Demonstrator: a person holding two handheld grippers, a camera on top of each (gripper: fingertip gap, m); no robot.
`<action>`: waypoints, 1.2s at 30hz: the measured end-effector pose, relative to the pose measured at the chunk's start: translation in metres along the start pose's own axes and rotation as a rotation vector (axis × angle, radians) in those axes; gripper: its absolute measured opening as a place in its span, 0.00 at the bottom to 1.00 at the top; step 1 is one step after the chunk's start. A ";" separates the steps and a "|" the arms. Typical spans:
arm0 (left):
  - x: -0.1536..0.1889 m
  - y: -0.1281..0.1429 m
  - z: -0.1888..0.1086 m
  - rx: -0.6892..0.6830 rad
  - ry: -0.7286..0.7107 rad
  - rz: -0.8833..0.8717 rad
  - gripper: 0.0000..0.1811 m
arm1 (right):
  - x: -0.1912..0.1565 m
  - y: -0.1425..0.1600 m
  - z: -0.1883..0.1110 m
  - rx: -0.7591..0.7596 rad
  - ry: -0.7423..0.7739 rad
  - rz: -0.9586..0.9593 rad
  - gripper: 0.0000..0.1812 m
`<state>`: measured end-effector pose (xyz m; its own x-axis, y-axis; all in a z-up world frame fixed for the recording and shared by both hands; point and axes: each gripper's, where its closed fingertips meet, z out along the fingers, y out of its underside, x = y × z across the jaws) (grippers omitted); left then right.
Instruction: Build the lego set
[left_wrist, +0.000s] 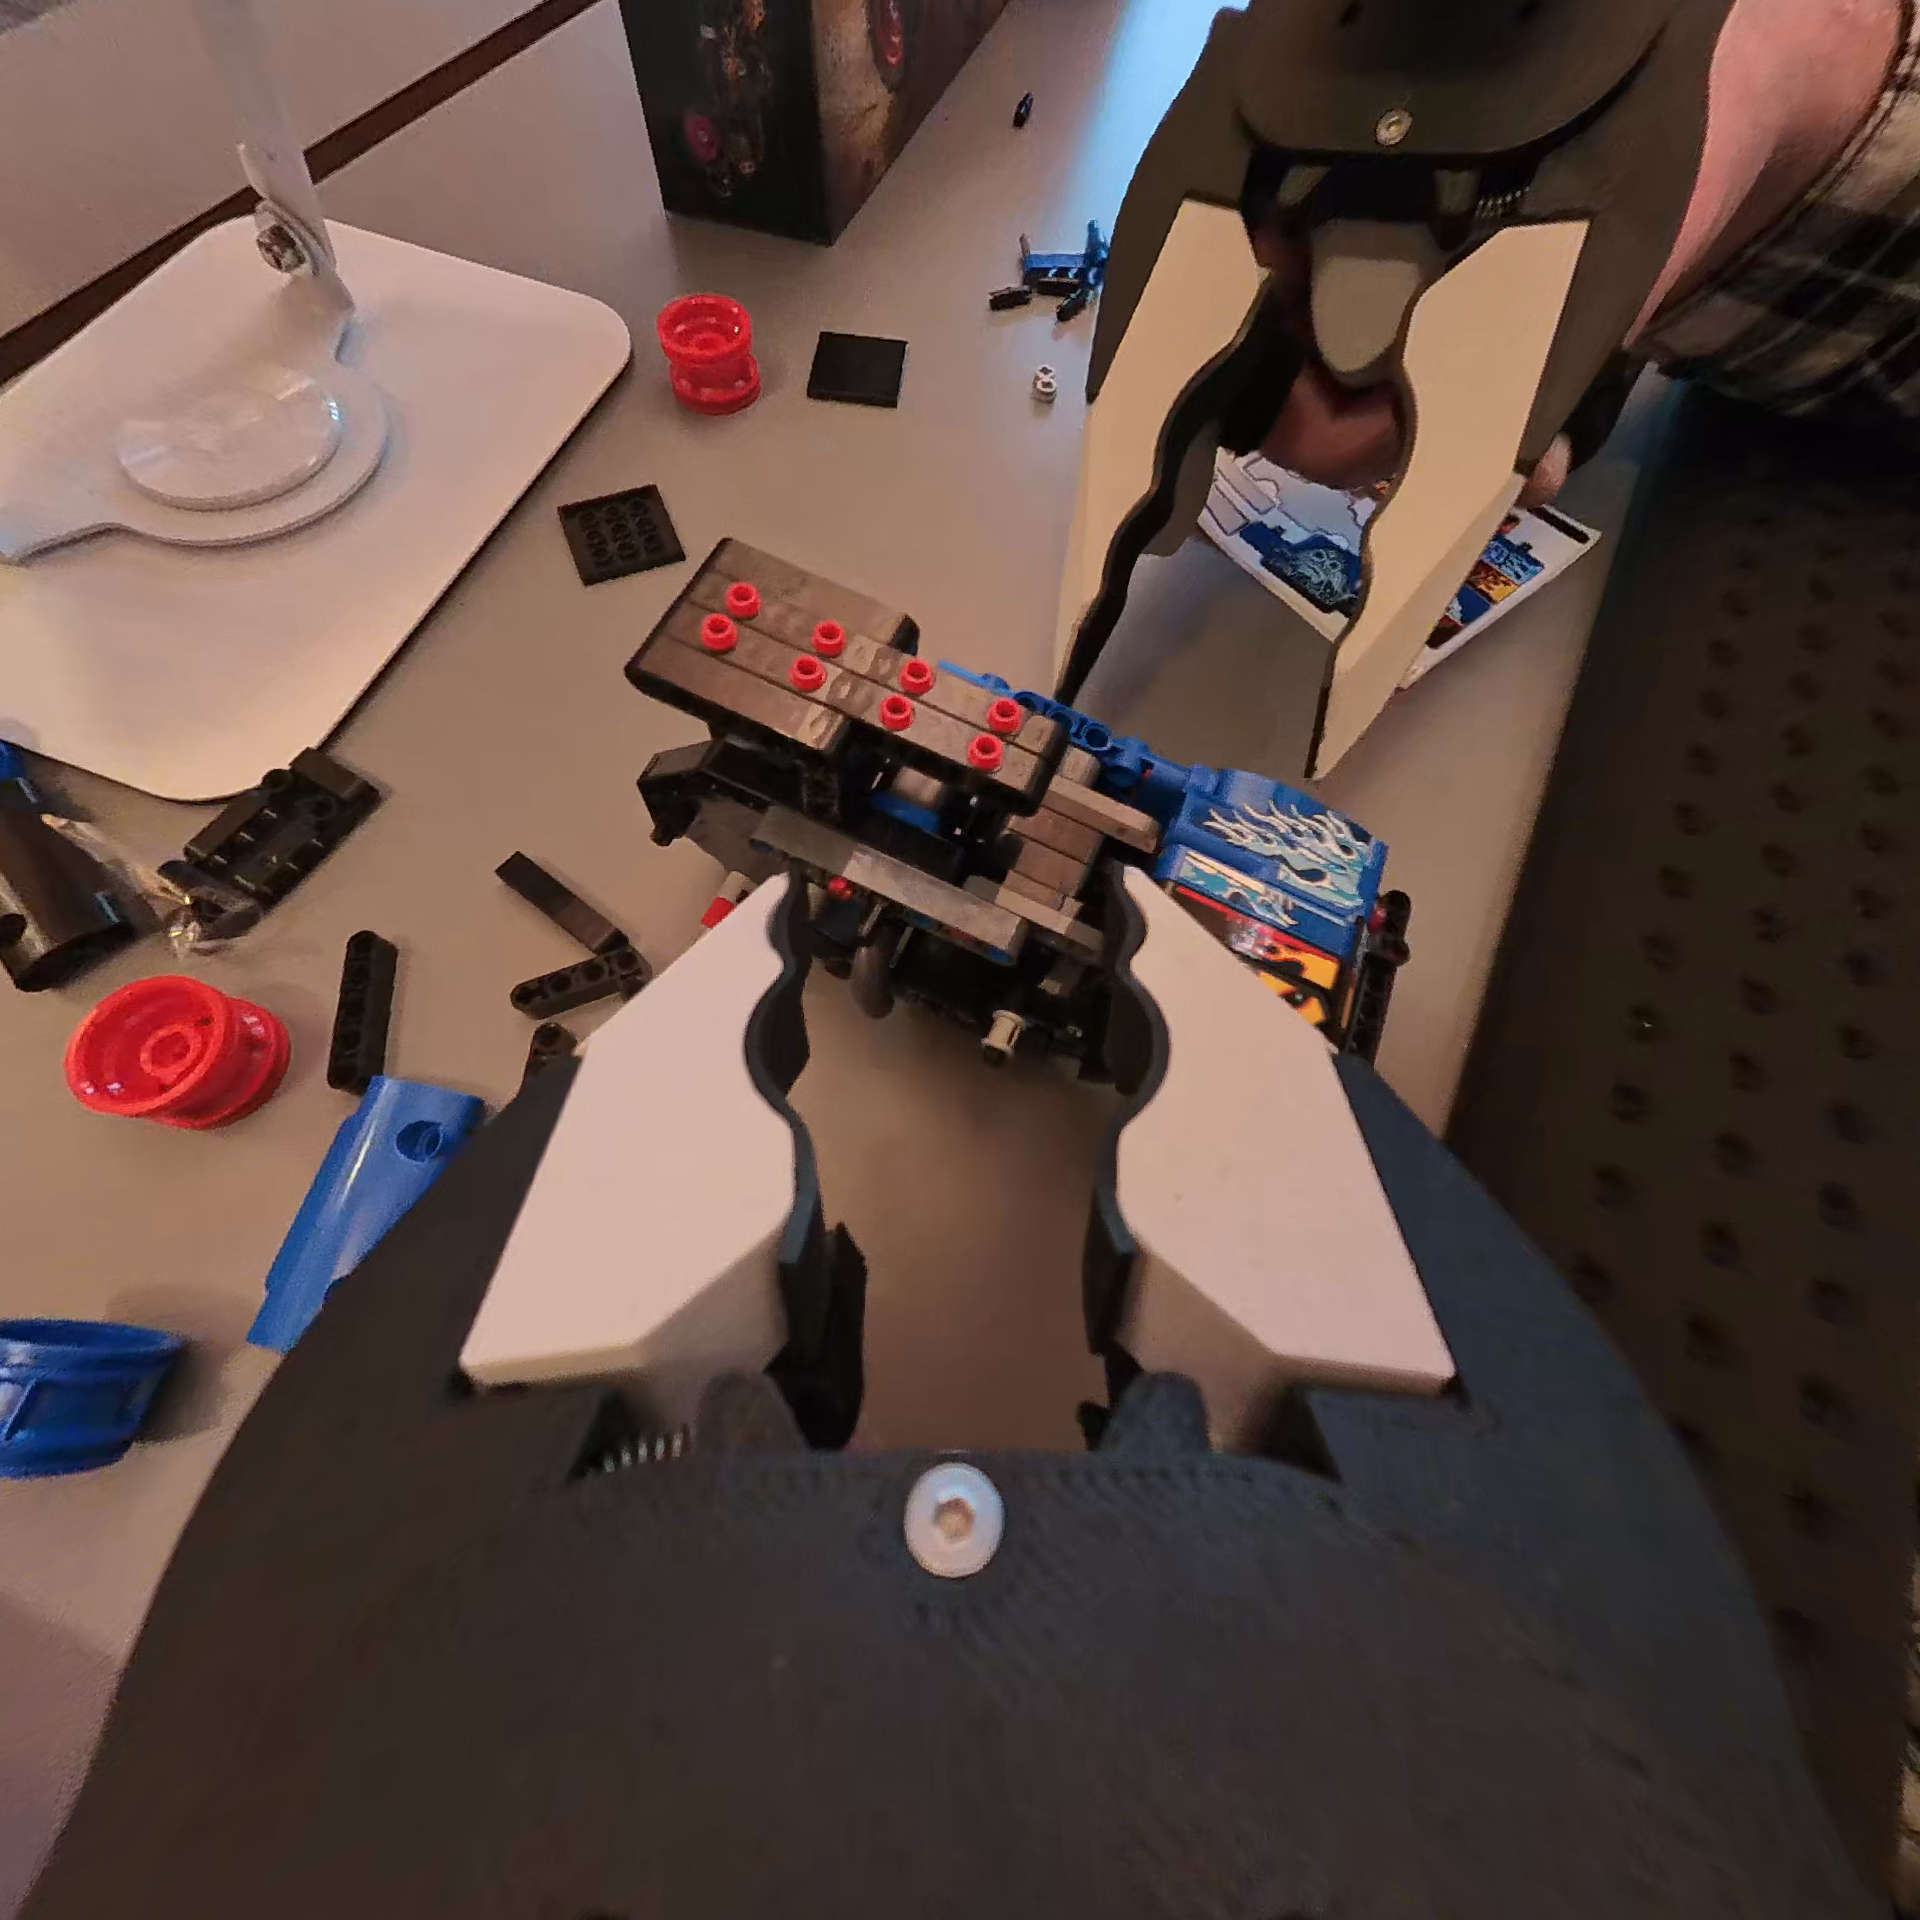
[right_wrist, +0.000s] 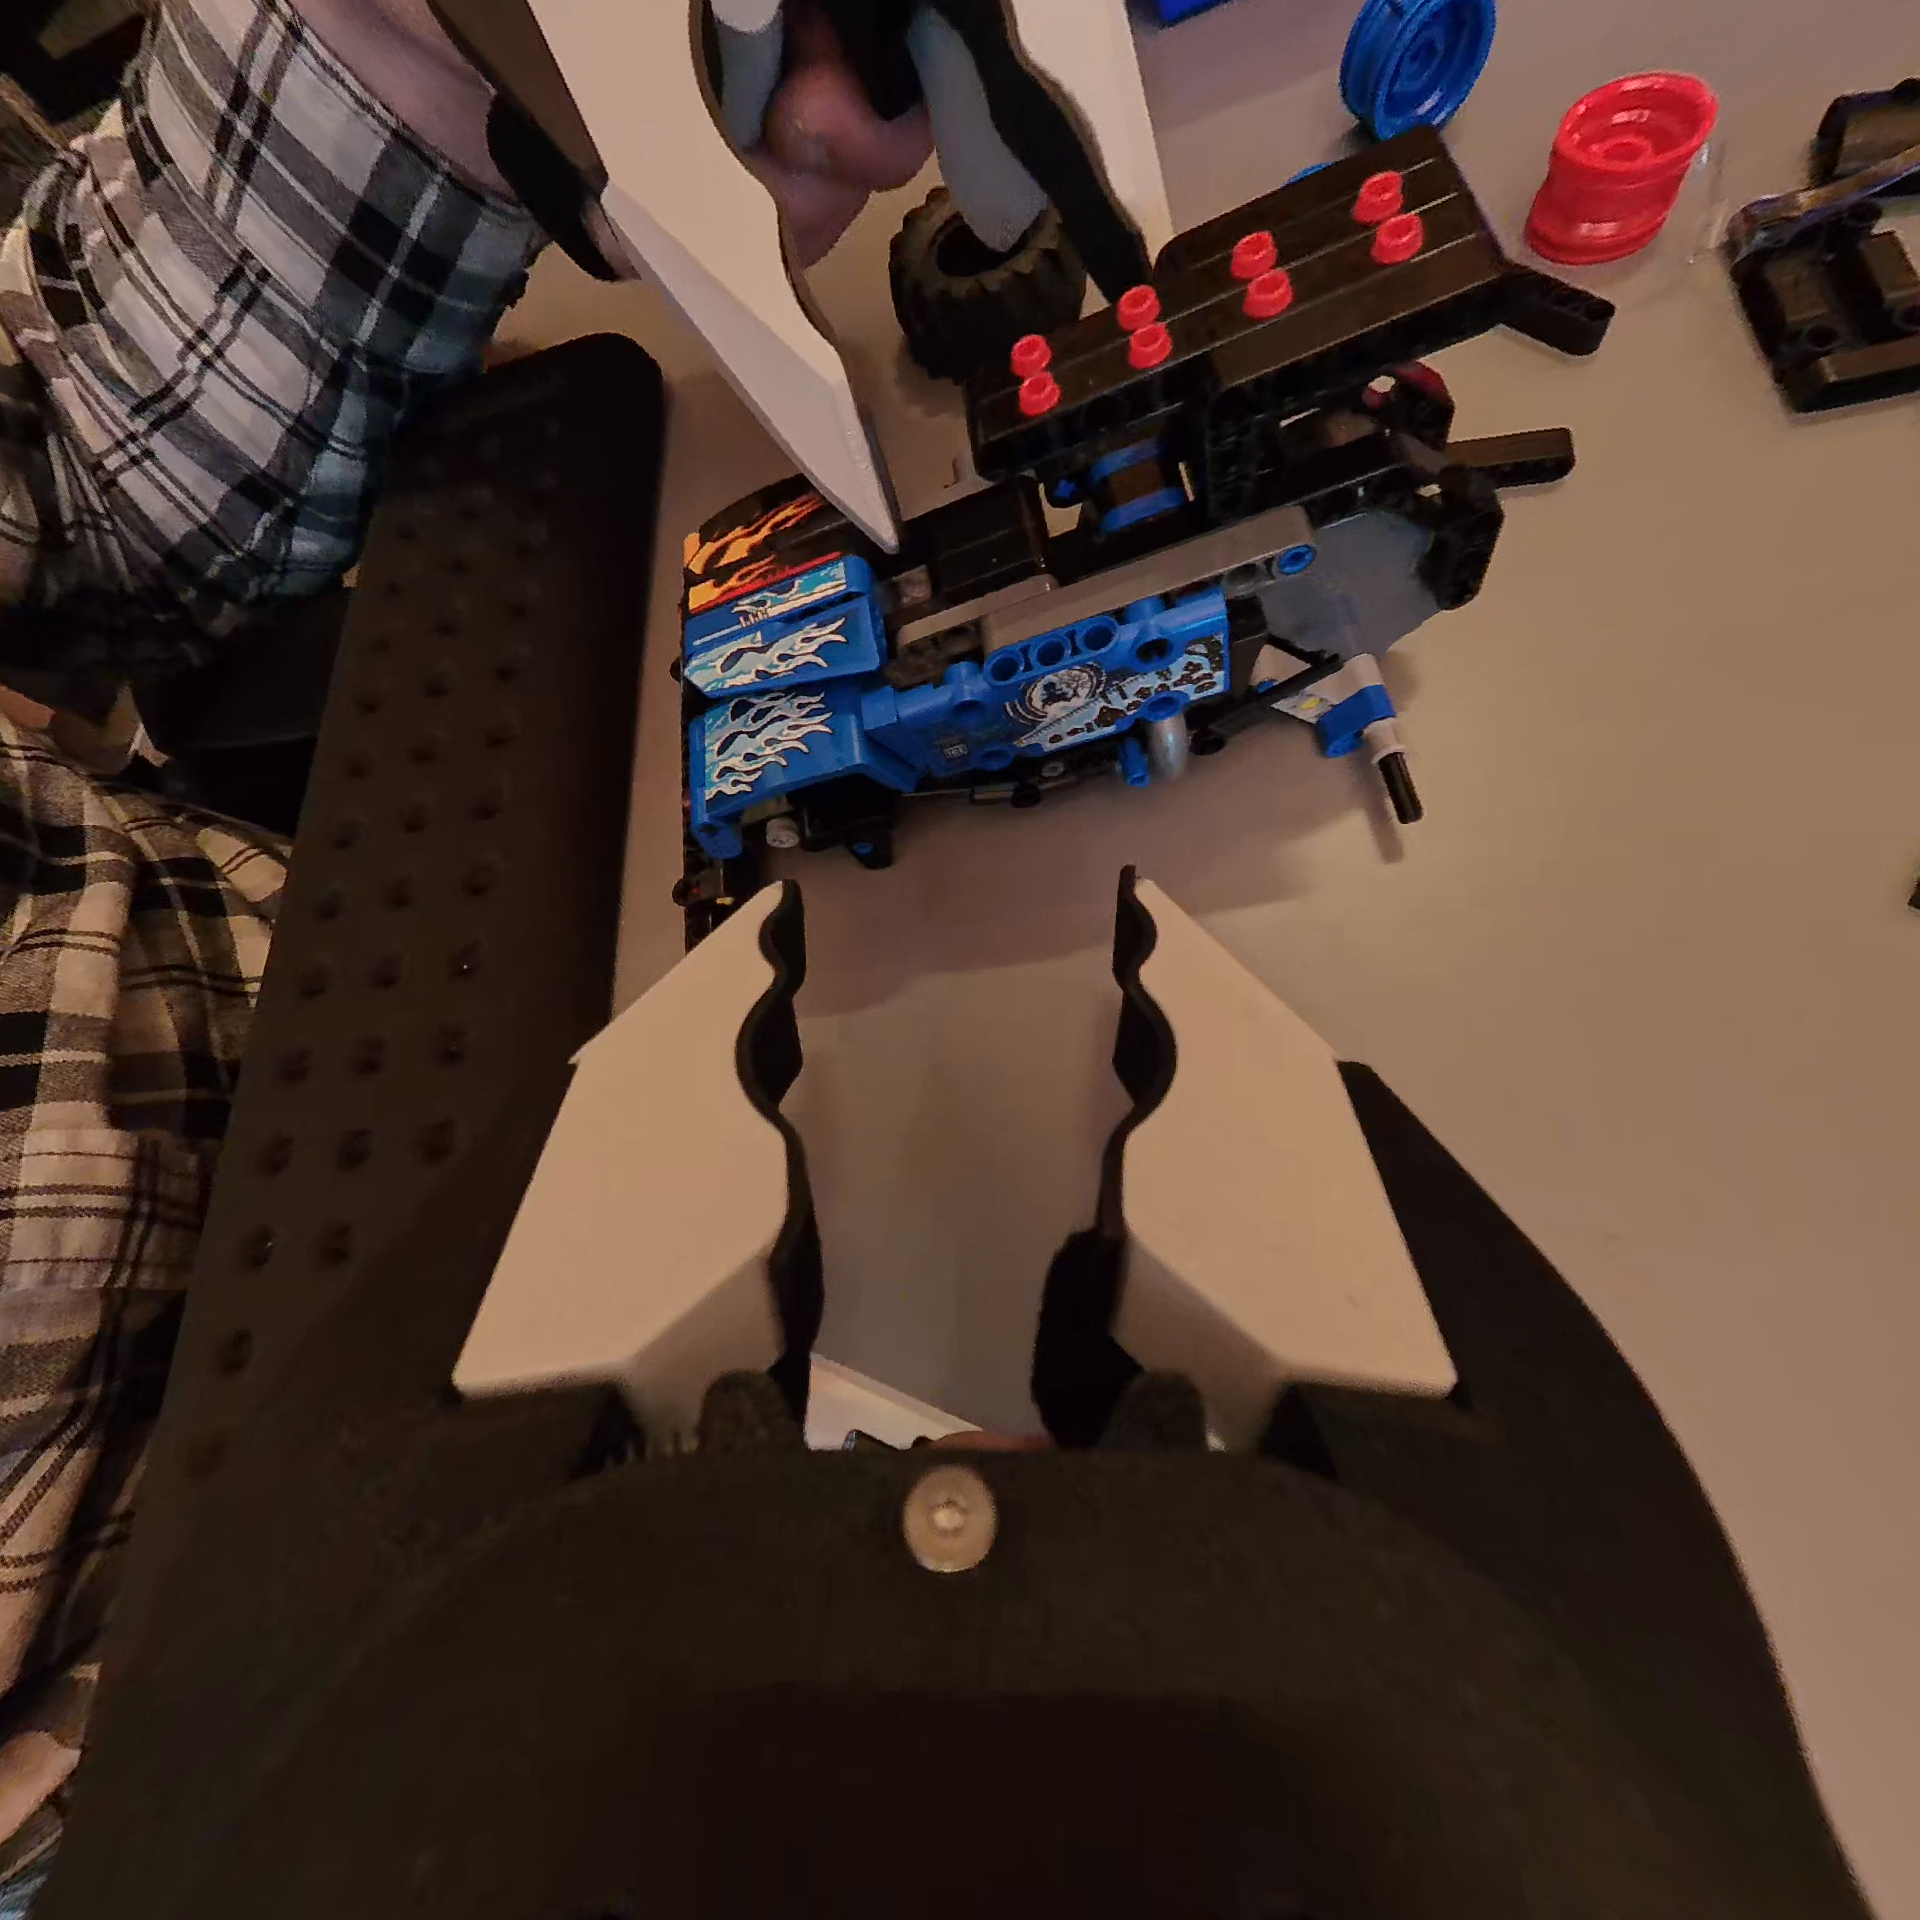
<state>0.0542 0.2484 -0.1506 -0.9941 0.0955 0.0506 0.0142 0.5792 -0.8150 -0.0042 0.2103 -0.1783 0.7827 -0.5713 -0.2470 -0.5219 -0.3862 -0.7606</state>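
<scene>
Centre of frame: the half-built truck (left_wrist: 997, 821) lies on the worktop (left_wrist: 499, 644). The left hand-held gripper (left_wrist: 951, 914) straddles it, fingers apart; the right hand-held gripper (right_wrist: 956, 894), nearby, is spread and empty. A skewed squeeze could pop panels loose.

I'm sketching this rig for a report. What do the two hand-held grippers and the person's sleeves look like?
Each hand-held gripper, left and right, has a dark, rough-textured curved body with one silver screw at its centre, small springs, and two white wedge fingers with wavy black inner pads. The person wears plaid sleeves in black, grey and white.
</scene>
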 end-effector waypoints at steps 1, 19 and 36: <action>0.000 0.000 0.001 0.001 0.004 -0.002 0.30 | 0.001 -0.001 -0.001 0.005 0.004 0.002 0.33; -0.001 -0.002 0.005 0.052 0.012 0.000 0.29 | 0.016 -0.010 -0.011 0.062 0.067 0.025 0.32; 0.000 -0.003 0.007 0.069 0.026 0.001 0.29 | 0.020 -0.034 -0.002 0.157 0.072 -0.012 0.32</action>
<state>0.0531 0.2414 -0.1520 -0.9910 0.1175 0.0636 0.0071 0.5219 -0.8530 0.0289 0.2104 -0.1561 0.7593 -0.6198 -0.1982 -0.4492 -0.2789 -0.8488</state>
